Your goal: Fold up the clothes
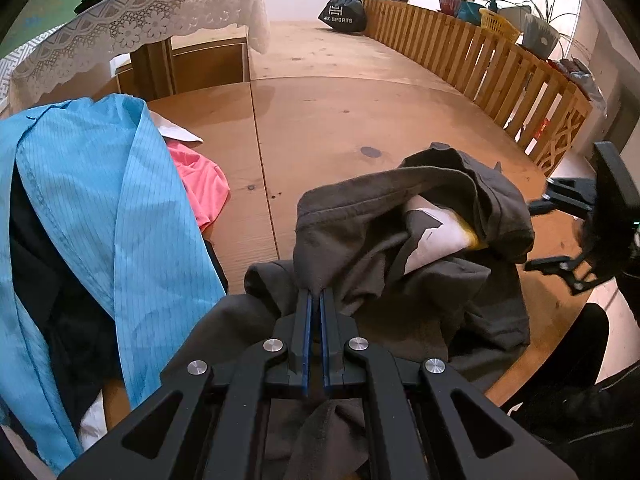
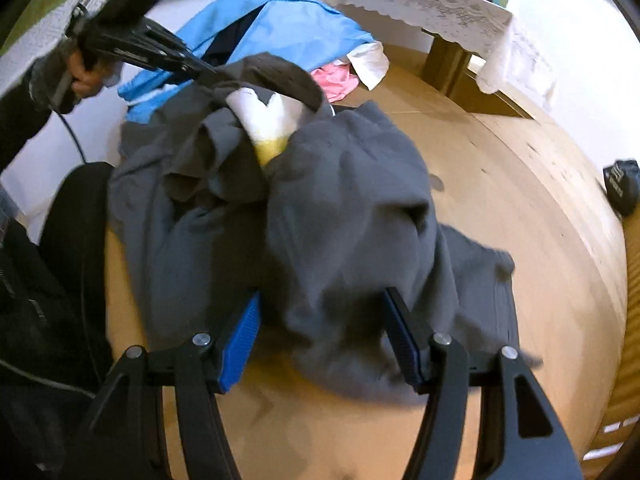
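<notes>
A crumpled dark grey garment (image 1: 360,216) (image 2: 340,184) with a white and yellow print on its inside lies on the wooden table (image 1: 340,120). My left gripper (image 1: 316,292) is shut on a raised fold of it, and the right wrist view shows that gripper (image 2: 208,72) coming in from the upper left in a hand. My right gripper (image 2: 322,298) stands open over the near edge of the garment. Cloth sags between its blue pads (image 2: 240,344), which do not press on it. In the left wrist view it (image 1: 538,236) sits at the garment's right end.
A pile with a blue striped shirt (image 1: 120,200) (image 2: 288,24) and a pink garment (image 1: 200,188) lies at the left. Beyond are a lace-covered table (image 1: 160,12), a black sports bag (image 1: 344,12) and a wooden slat fence (image 1: 480,60) with potted plants. A person's dark clothing (image 1: 580,400) is close by.
</notes>
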Motion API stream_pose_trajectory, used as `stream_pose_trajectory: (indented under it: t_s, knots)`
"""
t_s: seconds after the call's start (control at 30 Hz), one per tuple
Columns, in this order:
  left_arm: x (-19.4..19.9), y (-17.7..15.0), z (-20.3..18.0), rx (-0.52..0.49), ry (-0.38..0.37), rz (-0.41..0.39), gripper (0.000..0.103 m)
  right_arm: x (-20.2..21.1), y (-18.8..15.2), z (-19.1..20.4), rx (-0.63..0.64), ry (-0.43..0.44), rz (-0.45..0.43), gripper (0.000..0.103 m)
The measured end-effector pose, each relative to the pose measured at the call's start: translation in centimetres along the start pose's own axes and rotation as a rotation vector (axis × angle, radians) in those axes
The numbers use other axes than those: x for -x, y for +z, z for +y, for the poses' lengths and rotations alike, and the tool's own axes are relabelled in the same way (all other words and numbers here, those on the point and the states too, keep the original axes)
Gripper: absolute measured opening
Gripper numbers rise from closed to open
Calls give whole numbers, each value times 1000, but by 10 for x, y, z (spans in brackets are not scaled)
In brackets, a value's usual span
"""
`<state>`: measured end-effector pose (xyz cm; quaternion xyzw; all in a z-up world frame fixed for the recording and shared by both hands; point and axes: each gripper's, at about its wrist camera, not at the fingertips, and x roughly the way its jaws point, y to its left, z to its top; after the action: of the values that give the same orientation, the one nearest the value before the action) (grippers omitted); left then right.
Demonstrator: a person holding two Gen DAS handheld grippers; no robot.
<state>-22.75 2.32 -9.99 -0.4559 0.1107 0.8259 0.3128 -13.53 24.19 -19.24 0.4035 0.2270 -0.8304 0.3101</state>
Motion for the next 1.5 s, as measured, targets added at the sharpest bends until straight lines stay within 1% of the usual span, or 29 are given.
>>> stream_pose_trajectory:
  t_s: [0.03,0.07,0.1,0.13,0.2,0.27,0.37,0.47,0.53,0.63,0.7,0.77,0.83,0.9,0.93,0.97,1.03,1.13,1.2,1.23,1.3,1.33,1.37,1.4,1.47,1.5]
  knots:
    - [0,0,0,-4,5,-2,3,-4,2,-8,-33,34,0,57]
    - [0,1,0,-8,10,-4,3,-9,3,-16,-68,68,0,33]
    - [-1,2,1,-9,14,-9,3,-9,3,-26,-121,95,2,17]
    - [-1,3,2,-6,22,-17,3,-8,4,-36,-166,84,-4,6]
    - [1,9,6,7,25,-41,3,6,4,-54,-232,64,-66,6]
    - [4,17,9,21,28,-69,3,33,7,-70,-296,11,-156,5]
    - [15,36,6,14,35,-120,3,80,16,-91,-362,-99,-261,5]
    - [42,69,-7,-36,52,-197,3,135,35,-106,-390,-233,-364,4]
    - [70,97,-20,-86,88,-263,3,174,50,-118,-394,-319,-412,3]
    - [131,143,-42,-156,151,-393,3,247,82,-120,-378,-462,-504,3]
    - [179,169,-53,-174,176,-481,3,296,103,-120,-368,-551,-568,3]
    - [228,194,-65,-189,211,-575,3,351,126,-106,-334,-664,-631,3]
    - [279,208,-80,-209,249,-669,3,389,142,-88,-300,-738,-680,3]
    - [321,214,-94,-233,302,-757,3,432,158,-68,-274,-802,-735,3]
    - [340,216,-100,-239,316,-788,3,449,165,-60,-271,-826,-754,3]
    - [359,217,-106,-244,330,-818,3,462,172,-53,-265,-858,-762,3]
    - [382,217,-113,-242,339,-854,3,486,185,-39,-256,-922,-768,3]
    - [417,218,-122,-239,353,-908,3,508,194,-21,-243,-974,-767,3]
    - [429,216,-127,-239,365,-933,3,517,196,-12,-234,-1021,-763,3]
    - [434,215,-128,-237,382,-950,0,519,197,-8,-232,-1047,-760,3]
    - [443,211,-131,-214,484,-1005,0,522,195,-9,-242,-1063,-745,3]
    - [447,210,-127,-205,484,-1020,0,522,193,-15,-267,-1012,-740,3]
    - [450,212,-121,-191,438,-1019,0,520,190,-22,-294,-979,-724,3]
    - [445,217,-114,-180,392,-985,0,512,191,-27,-303,-971,-694,3]
    - [404,234,-102,-220,325,-817,0,477,184,-46,-321,-956,-597,3]
    - [373,236,-99,-238,324,-753,0,448,166,-56,-336,-930,-533,3]
